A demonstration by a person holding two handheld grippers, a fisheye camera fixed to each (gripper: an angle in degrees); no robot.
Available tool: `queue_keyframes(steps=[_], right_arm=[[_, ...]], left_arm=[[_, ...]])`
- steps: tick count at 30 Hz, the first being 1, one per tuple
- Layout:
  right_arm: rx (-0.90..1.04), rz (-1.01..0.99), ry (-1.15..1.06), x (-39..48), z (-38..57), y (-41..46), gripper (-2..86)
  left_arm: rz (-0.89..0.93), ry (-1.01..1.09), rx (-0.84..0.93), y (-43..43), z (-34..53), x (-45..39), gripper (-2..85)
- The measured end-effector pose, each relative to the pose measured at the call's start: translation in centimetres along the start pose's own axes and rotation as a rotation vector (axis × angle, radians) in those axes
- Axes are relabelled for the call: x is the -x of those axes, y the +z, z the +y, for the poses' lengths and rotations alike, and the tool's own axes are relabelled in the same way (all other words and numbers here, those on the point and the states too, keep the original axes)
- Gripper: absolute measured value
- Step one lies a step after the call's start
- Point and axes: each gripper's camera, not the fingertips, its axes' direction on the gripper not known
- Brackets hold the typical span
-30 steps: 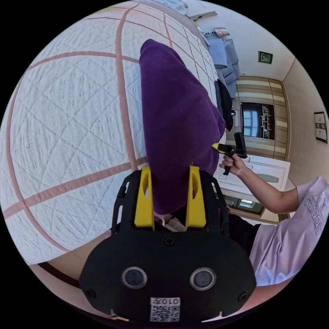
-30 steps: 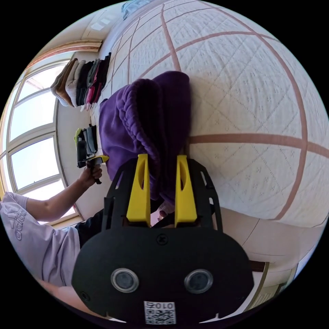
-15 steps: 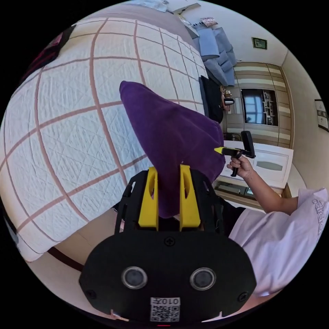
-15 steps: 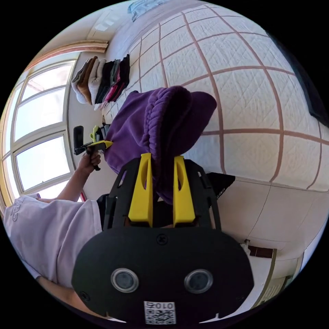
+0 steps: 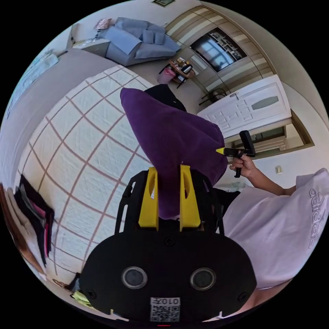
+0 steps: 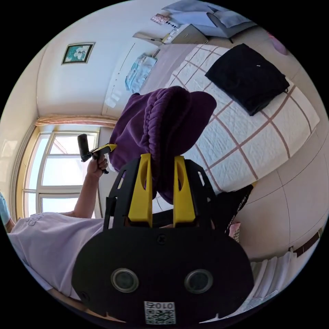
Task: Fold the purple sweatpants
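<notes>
The purple sweatpants [image 5: 171, 137] hang lifted above the bed, stretched between both grippers. My left gripper [image 5: 169, 168] is shut on one end of the fabric, its yellow jaws pressing the cloth from both sides. At the far edge of the sweatpants in the left gripper view, the right gripper [image 5: 222, 151] pinches the cloth, held in a person's hand. In the right gripper view, my right gripper [image 6: 162, 161] is shut on the ribbed purple sweatpants [image 6: 164, 120] waistband. There the left gripper [image 6: 109, 148] grips the other end.
The white quilted bed [image 5: 82, 144] with pink grid lines lies below. A folded black garment [image 6: 246, 77] rests on the bed [image 6: 236, 137]. Stacked dark clothes [image 5: 34, 212] sit at the bed's edge. A blue sofa [image 5: 137, 39], a white door [image 5: 250, 108] and a window [image 6: 58, 178] surround the room.
Both grippers have risen and tilted, lifting the sweatpants clear of the bed. The views now take in the room instead of the quilt close up. Both grips are unchanged.
</notes>
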Motion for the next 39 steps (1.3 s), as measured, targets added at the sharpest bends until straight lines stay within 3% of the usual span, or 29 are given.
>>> queue_keyframes(steps=[8, 16, 20, 22, 24, 28, 33, 35, 39], right_arm=[[-0.391, 0.011, 0.005, -7.0, -8.1, -12.5, 8.9], [-0.596, -0.055, 0.102, -15.5, -12.3, -10.9, 9.3], [-0.547, 0.061, 0.269, -22.2, -13.8, -5.5, 9.8], [-0.512, -0.023, 0.387, -24.8, -13.8, -3.7, 9.8], [-0.543, -0.037, 0.362, -25.0, -13.4, -3.8, 9.8], [-0.546, -0.037, 0.334, -24.1, -13.5, -4.4, 10.2], [-0.554, 0.035, 0.340, -23.0, -14.1, -4.1, 10.6], [-0.501, 0.066, 0.300, -22.7, -14.9, -4.4, 10.7], [-0.419, 0.092, 0.282, -22.3, -16.3, -4.7, 10.7]], left_arm=[[0.001, 0.323, 0.099, 8.1, -33.3, -2.4, 11.0], [-0.033, 0.548, 0.302, 20.3, -57.0, -1.1, 10.2], [-0.104, 0.458, 0.405, 31.7, -62.0, 2.3, 8.7], [-0.206, 0.376, 0.527, 39.5, -63.1, 4.0, 7.8], [-0.282, 0.366, 0.544, 41.9, -63.3, 4.4, 7.4], [-0.222, 0.423, 0.450, 39.0, -64.7, 4.4, 7.4], [-0.299, 0.221, 0.422, 35.3, -66.8, 6.0, 7.5], [-0.288, 0.158, 0.346, 32.8, -66.5, 5.6, 7.2], [-0.142, 0.121, 0.009, 25.6, -60.4, 0.7, 6.2]])
